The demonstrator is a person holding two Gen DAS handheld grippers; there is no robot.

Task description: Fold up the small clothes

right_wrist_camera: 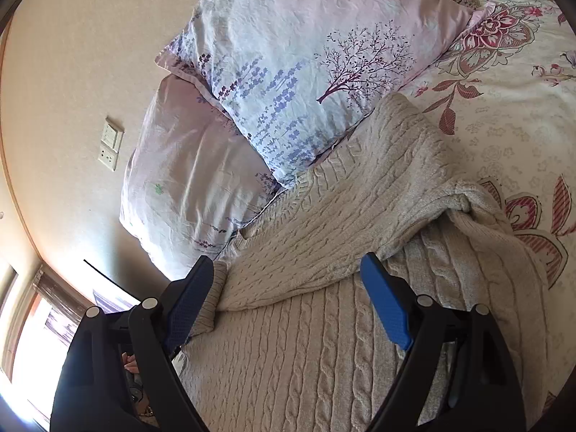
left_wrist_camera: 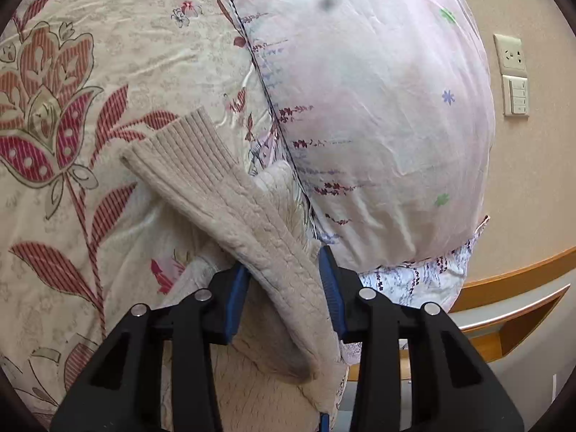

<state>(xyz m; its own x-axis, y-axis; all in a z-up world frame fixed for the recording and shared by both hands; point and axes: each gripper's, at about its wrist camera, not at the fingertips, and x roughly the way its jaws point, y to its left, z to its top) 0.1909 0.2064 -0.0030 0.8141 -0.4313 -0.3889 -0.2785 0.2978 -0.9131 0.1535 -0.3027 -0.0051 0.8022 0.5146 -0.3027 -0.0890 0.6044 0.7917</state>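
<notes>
Beige cable-knit sweater (right_wrist_camera: pixel 324 324), flat on floral bed (right_wrist_camera: pixel 504 115); its sleeve (left_wrist_camera: pixel 216 194) runs lengthwise between the part-open left gripper (left_wrist_camera: pixel 288 288), pads slack beside it; right gripper (right_wrist_camera: pixel 288 306) wide, empty, over the body.

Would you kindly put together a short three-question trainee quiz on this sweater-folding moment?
1. True or false: the sleeve lies between the left claw pads.
2. Which sits beside the beige sweater: A) pillows, B) a basket, C) a chair?
3. Fill in: the right claw is wide ____ over the sweater.

Key: 1 true; 2 A; 3 open.
</notes>
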